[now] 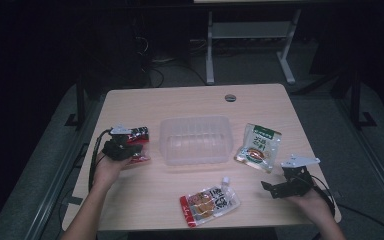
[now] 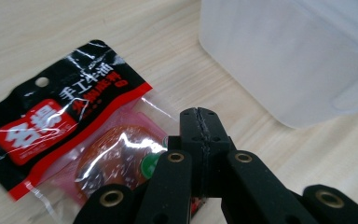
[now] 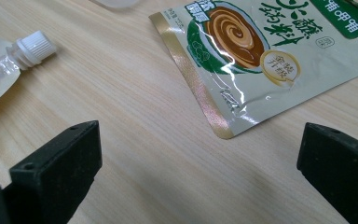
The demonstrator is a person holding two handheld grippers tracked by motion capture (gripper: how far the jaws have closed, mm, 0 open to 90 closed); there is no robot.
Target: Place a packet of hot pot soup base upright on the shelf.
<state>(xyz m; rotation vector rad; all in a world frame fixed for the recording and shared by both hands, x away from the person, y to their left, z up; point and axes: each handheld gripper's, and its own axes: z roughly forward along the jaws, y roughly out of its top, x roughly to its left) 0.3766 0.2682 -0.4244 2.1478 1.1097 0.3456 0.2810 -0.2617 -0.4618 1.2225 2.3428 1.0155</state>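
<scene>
Dim room, dark floor, metal frame legs beyond a light wood-grain table (image 1: 195,102). Landmark: a clear plastic tub (image 1: 196,139), empty, at the table's middle. Item in hand: a red-and-black sauce packet (image 2: 70,121), just left of the tub; black top band with a hang hole and white lettering, a red label block, a red diagonal stripe, and a clear glossy window showing orange-red contents with a small green spot. The left gripper (image 2: 199,114) has its jaws pressed together on the packet's lower right corner, beside the tub's wall. The right gripper (image 3: 198,163), right of and nearer than the tub, holds its jaws spread wide over bare wood. A green-and-cream sauce packet (image 1: 258,147) lies right of the tub; a spouted pouch (image 1: 210,204) lies in front of it.
</scene>
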